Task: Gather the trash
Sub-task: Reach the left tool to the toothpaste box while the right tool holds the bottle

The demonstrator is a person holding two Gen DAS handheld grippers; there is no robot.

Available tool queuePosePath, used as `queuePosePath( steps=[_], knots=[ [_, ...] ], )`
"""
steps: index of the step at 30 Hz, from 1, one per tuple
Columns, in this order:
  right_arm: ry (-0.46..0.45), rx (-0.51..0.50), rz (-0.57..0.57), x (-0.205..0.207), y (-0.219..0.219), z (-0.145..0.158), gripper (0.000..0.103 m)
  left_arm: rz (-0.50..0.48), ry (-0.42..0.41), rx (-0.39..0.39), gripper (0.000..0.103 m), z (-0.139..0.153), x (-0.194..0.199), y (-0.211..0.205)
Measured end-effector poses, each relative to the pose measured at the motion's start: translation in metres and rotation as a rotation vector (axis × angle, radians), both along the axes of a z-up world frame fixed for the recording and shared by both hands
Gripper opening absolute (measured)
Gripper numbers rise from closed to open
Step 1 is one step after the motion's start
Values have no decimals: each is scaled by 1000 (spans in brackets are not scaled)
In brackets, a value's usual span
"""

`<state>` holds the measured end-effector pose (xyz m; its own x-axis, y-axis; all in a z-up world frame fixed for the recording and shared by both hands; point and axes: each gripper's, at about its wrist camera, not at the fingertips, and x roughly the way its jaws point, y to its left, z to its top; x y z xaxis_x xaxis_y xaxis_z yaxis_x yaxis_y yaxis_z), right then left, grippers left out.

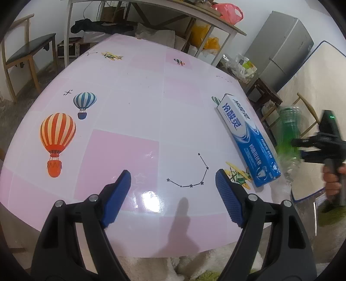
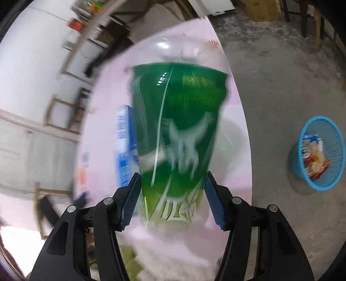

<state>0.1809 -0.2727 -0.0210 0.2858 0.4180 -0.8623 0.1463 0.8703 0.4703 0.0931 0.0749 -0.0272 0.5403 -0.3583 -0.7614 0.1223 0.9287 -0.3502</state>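
My right gripper [image 2: 173, 198] is shut on a clear plastic bottle with a green label [image 2: 177, 134] and holds it in the air beside the table; the view is blurred by motion. The bottle [image 1: 289, 138] and the right gripper [image 1: 297, 149] also show at the right of the left wrist view, off the table's right edge. A blue toothpaste box [image 1: 248, 140] lies flat near the table's right edge, also visible behind the bottle [image 2: 123, 149]. My left gripper [image 1: 173, 190] is open and empty above the table's near edge.
The pink table [image 1: 134, 121] carries balloon and plane stickers. A blue waste basket [image 2: 320, 155] holding wrappers stands on the concrete floor to the right. A chair [image 1: 23, 54], a shelf table [image 1: 151, 13] and a grey fridge [image 1: 281, 47] stand behind.
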Motion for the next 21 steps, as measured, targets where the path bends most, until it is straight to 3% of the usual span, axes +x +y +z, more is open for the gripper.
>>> queuePosePath(
  steps=[3,7,12,21],
  knots=[
    [24,57,15,11,16,-18,58,-1,5,0,76,-2,0,0],
    [-14,39,28,13,40,-16,58,3,12,-6,76,-4,1,3],
    [-24,90,74,18,71,-22,58,12,23,-28,76,-8,3,7],
    [-35,131,237,8,139,-18,58,54,22,-151,76,-4,9,25]
  ],
)
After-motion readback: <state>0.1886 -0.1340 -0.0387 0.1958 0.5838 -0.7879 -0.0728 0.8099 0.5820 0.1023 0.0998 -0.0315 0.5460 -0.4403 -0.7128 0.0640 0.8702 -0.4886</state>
